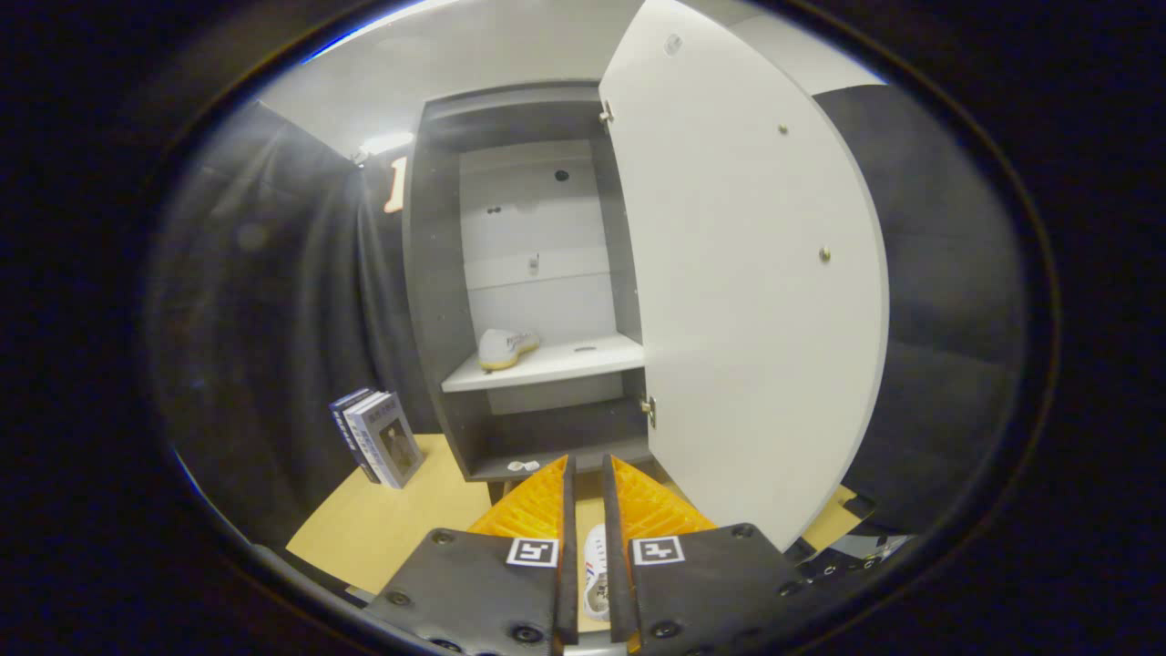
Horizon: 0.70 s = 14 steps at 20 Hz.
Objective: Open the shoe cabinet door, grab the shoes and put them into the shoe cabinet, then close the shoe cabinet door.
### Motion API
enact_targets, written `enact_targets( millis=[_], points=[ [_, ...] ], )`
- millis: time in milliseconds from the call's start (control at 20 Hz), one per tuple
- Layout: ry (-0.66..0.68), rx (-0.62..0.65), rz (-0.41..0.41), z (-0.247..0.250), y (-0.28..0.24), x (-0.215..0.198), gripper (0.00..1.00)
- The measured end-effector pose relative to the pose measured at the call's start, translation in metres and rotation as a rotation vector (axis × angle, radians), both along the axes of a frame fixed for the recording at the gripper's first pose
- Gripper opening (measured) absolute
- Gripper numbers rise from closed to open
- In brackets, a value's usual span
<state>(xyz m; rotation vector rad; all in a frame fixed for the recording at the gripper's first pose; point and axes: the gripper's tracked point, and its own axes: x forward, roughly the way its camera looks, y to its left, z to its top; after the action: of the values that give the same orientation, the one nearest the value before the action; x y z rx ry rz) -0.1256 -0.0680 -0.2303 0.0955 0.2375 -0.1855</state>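
The shoe cabinet stands ahead on a tan table, its white door swung wide open to the right. One white shoe with a yellowish sole lies on the white shelf inside, toward its left end. My gripper points at the cabinet's base from a short way back. Its fingers stand almost together with only a narrow slit between them and nothing gripped. Through that slit a second white shoe with red and blue stripes shows lying on the table beneath the fingers.
Two books lean upright on the tan table left of the cabinet. Small white bits lie on the cabinet's bottom board. Black cloth walls close in the left and right sides. The open door's edge hangs close to the right finger.
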Motion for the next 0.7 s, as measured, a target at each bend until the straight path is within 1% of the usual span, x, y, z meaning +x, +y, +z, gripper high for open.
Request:
enact_targets(
  millis=[50,100,150,200,300,400,500,650,700],
  points=[
    [0.028,-0.008,-0.011,-0.022,0.003,0.002,0.15],
    [0.062,-0.011,-0.001,-0.040,0.009,0.002,0.14],
    [0.093,-0.018,-0.001,-0.061,0.011,0.000,0.23],
    [0.116,-0.020,0.004,-0.078,0.014,0.001,0.25],
    [0.162,-0.024,0.007,-0.112,0.015,0.005,0.26],
    [0.216,-0.009,-0.005,-0.147,0.013,0.005,0.33],
    [0.236,0.010,-0.012,-0.174,0.011,0.009,0.40],
    [0.269,0.012,-0.012,-0.213,0.007,0.018,0.35],
    [0.284,0.013,-0.013,-0.225,0.004,0.021,0.35]
  ],
)
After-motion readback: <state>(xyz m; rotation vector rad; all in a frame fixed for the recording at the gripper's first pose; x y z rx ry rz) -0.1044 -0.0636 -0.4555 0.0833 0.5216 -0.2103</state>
